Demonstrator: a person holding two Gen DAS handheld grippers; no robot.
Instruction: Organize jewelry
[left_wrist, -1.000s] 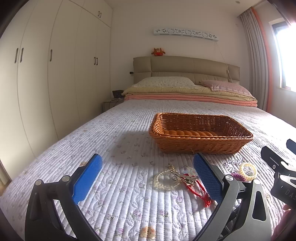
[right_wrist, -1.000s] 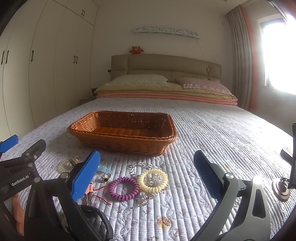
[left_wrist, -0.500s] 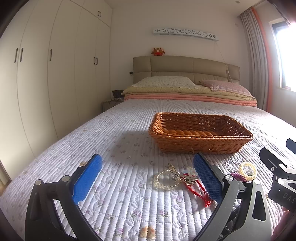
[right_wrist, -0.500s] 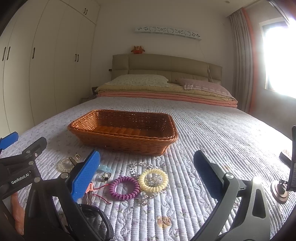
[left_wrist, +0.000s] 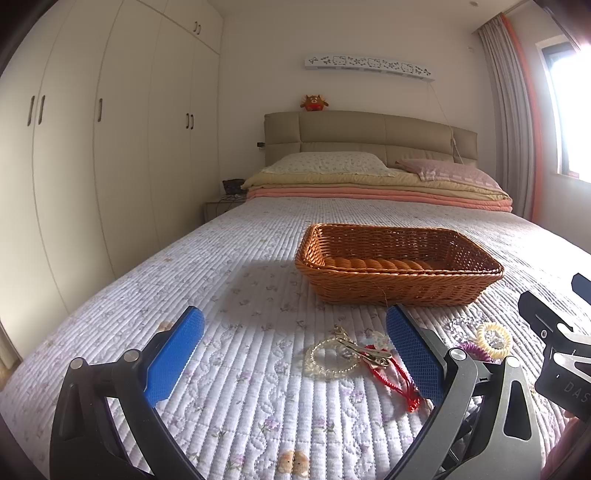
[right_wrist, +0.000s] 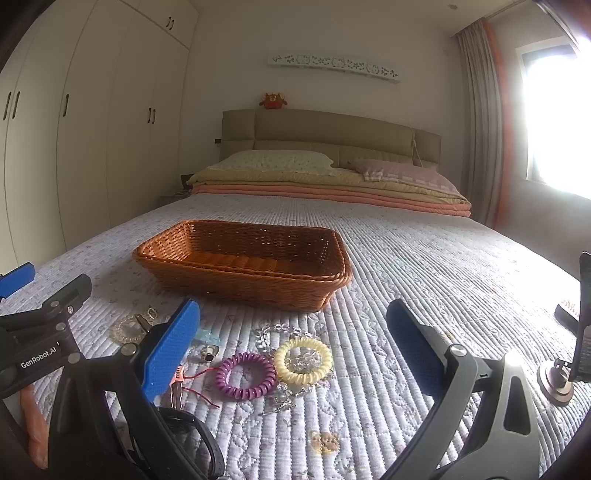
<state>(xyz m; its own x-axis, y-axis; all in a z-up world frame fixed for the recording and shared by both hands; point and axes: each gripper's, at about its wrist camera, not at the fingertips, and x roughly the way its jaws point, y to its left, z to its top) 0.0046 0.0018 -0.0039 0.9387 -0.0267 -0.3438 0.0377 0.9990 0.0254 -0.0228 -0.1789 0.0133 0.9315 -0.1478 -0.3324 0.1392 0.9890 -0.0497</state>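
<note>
Two grippers hang low over the white quilted bed cover (left_wrist: 229, 280), and both have their blue fingers wide apart with nothing held. The brown woven basket (right_wrist: 243, 264) sits on the cover behind the jewelry, and it looks empty, though its near wall hides part of the floor. The purple coil hair tie (right_wrist: 245, 374) and the yellow coil hair tie (right_wrist: 303, 355) lie flat, touching side by side, just ahead of the right gripper (right_wrist: 291, 343) and between its fingers. The pearl bead bracelet (left_wrist: 330, 358) and the red string bracelet (left_wrist: 395, 380) lie in front of the left gripper (left_wrist: 295, 347), close to its right finger. So the right gripper is nearer the coil ties, and the left one is nearer the beads
</note>
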